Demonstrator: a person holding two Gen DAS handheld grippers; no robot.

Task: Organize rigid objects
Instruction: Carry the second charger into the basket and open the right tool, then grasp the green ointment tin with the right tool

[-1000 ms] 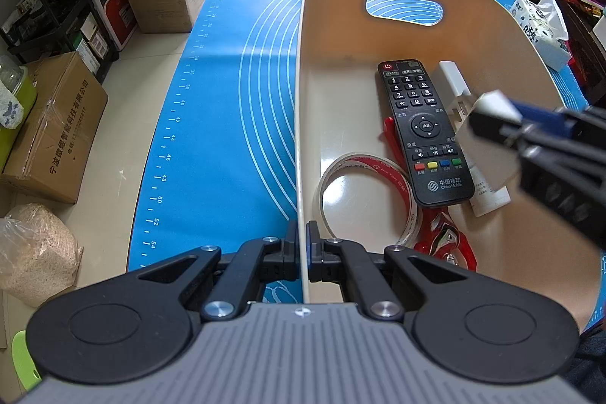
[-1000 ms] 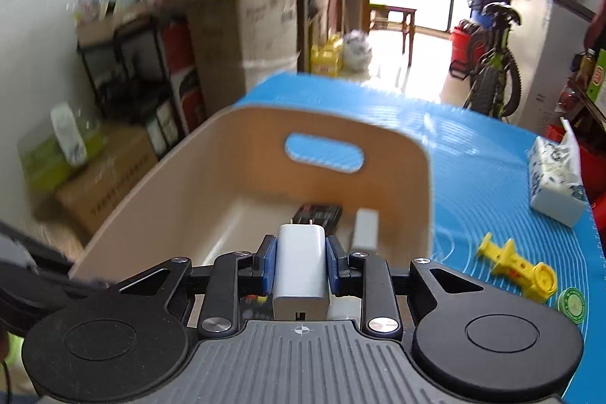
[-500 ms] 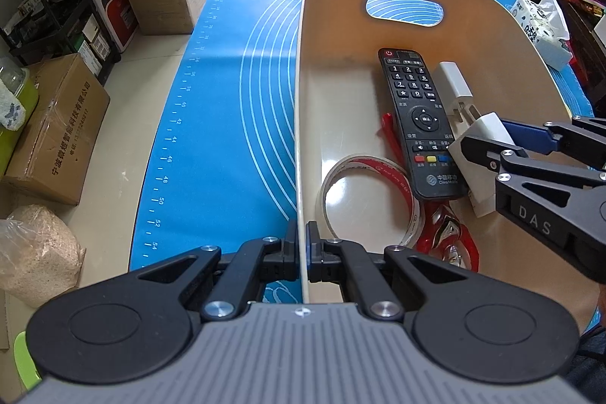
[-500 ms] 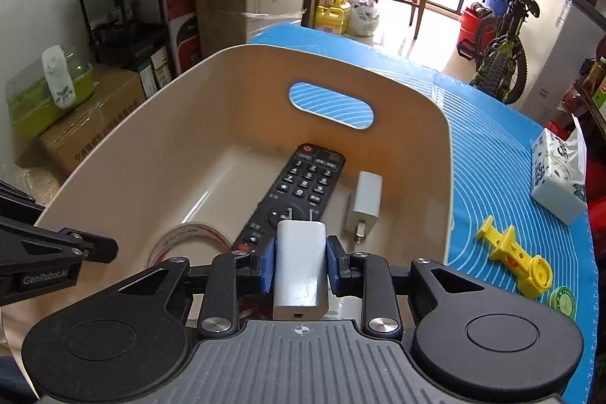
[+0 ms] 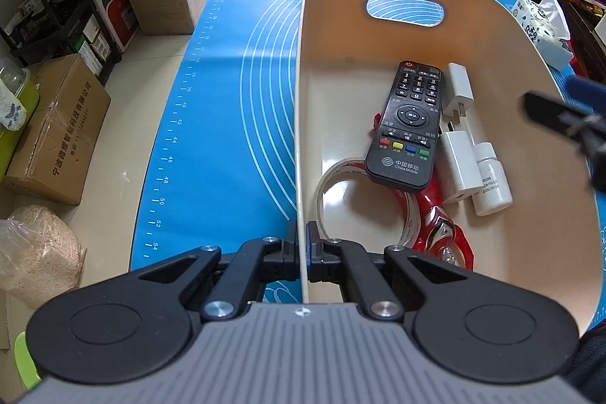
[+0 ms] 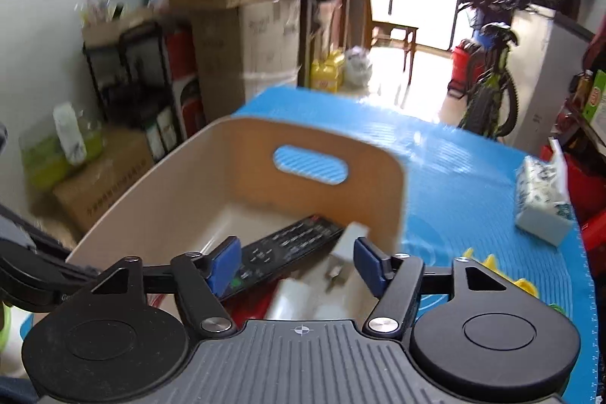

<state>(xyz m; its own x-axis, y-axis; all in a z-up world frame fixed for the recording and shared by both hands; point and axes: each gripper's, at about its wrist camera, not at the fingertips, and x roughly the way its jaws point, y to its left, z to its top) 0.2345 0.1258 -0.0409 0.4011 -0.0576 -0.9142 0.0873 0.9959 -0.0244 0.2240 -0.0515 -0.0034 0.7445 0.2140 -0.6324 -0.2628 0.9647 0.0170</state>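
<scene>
bin (image 5: 492, 25) on mat (image 5: 235, 101), remote (image 5: 407, 124) inside at centre, plug charger (image 5: 459, 89) just right of it, second charger (image 5: 456, 163) and small bottle (image 5: 490, 178) side by side nearer, tape roll (image 5: 333, 177) partly under remote, tissue pack (image 6: 543, 203) right of bin

"China Mobile" on remote (image 5: 407, 127)

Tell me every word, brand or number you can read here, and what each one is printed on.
"China Mobile", with Chinese characters above it: black remote control in the beige plastic bin.
"42", "44", "46", "48", "50", "52", "54": ruler marks along the blue mat.
Chinese lettering on the brown cardboard box: too small for me to quote.
Small white bottle: date print too small.
Right wrist view: too blurred.
</scene>
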